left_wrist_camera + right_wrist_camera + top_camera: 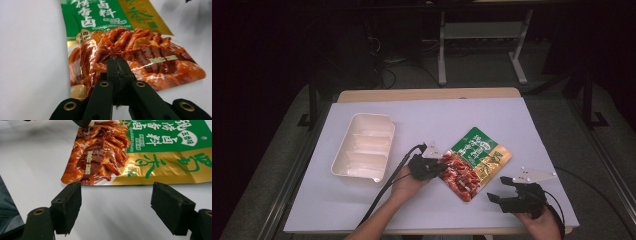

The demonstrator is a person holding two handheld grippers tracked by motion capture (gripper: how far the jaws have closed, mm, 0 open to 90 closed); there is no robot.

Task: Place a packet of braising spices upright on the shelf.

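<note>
right gripper (116,207) spread near sauce packet (474,162); left gripper (117,67) seemingly pinching its edge.

The only readable print stood on the seasoning packet (475,162), lying right of centre on the table. Its green part (165,137) carried white Chinese characters, among them 卤料 and 五香味 in a white badge. The gold band (160,165) bore large green brush characters, too stylised to read surely.
</note>
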